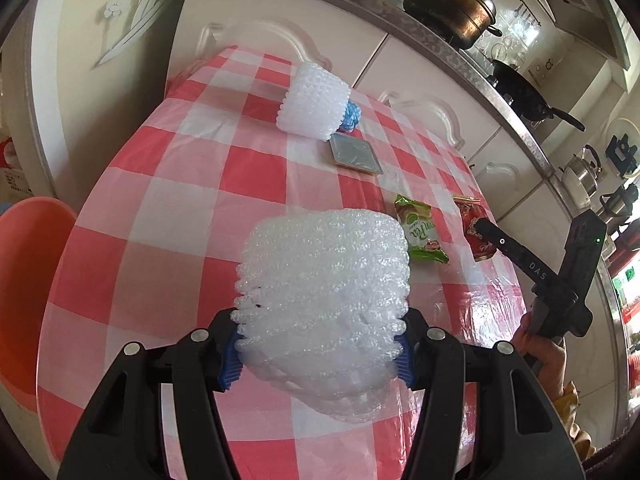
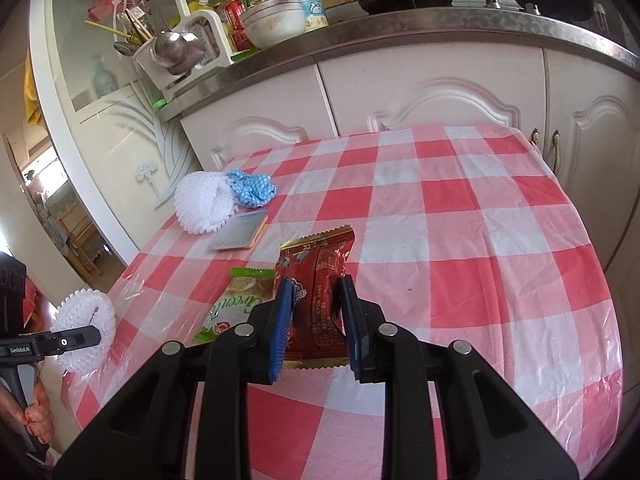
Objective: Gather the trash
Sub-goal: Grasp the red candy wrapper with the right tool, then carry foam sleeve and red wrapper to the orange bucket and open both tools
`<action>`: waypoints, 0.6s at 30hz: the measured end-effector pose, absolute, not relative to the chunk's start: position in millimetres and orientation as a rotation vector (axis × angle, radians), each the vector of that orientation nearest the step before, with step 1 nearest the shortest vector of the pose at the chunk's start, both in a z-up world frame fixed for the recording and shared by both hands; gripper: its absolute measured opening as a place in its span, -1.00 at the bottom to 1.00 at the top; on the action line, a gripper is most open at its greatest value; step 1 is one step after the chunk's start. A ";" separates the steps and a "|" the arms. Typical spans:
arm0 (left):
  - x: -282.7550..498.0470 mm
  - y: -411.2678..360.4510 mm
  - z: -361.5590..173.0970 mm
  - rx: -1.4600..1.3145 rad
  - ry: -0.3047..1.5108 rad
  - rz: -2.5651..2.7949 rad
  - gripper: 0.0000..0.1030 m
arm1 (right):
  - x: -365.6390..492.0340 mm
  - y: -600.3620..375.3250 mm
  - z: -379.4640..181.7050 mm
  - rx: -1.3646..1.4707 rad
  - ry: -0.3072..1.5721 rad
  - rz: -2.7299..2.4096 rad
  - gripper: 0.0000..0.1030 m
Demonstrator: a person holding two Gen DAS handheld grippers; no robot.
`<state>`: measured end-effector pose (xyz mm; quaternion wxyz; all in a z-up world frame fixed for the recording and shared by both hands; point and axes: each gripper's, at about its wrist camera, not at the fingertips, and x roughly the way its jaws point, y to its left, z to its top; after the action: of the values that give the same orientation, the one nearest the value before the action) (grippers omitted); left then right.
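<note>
Table (image 2: 460,200) covered in red-and-white checked plastic cloth, pushed against white cabinets. Near far left corner lay white foam net sleeve (image 2: 204,202), blue foam net (image 2: 252,186) touching it on cabinet side. Small flat grey square card (image 2: 240,236) lay just beside sleeve, toward near edge. Closer in, green snack wrapper (image 2: 236,304) lay flat on cloth, beside red wrapper (image 2: 320,276).

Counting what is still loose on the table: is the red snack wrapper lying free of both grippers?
No, the right gripper is shut on the red wrapper.
</note>
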<state>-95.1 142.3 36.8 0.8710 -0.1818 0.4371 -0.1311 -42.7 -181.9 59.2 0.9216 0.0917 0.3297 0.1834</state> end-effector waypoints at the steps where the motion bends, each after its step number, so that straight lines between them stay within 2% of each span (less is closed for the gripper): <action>1: -96.1 144.4 36.5 -0.384 0.912 -0.277 0.14 | -42.3 -182.0 58.6 0.197 0.683 0.370 -0.49; 18: -119.5 200.8 31.3 -0.465 0.847 -0.242 0.15 | -65.6 -159.4 103.8 0.230 0.641 0.366 -0.49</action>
<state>-119.5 200.8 31.3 0.8784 -0.2231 0.4064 -0.1160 -65.6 -159.4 103.8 0.9262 0.1120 0.3127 0.1786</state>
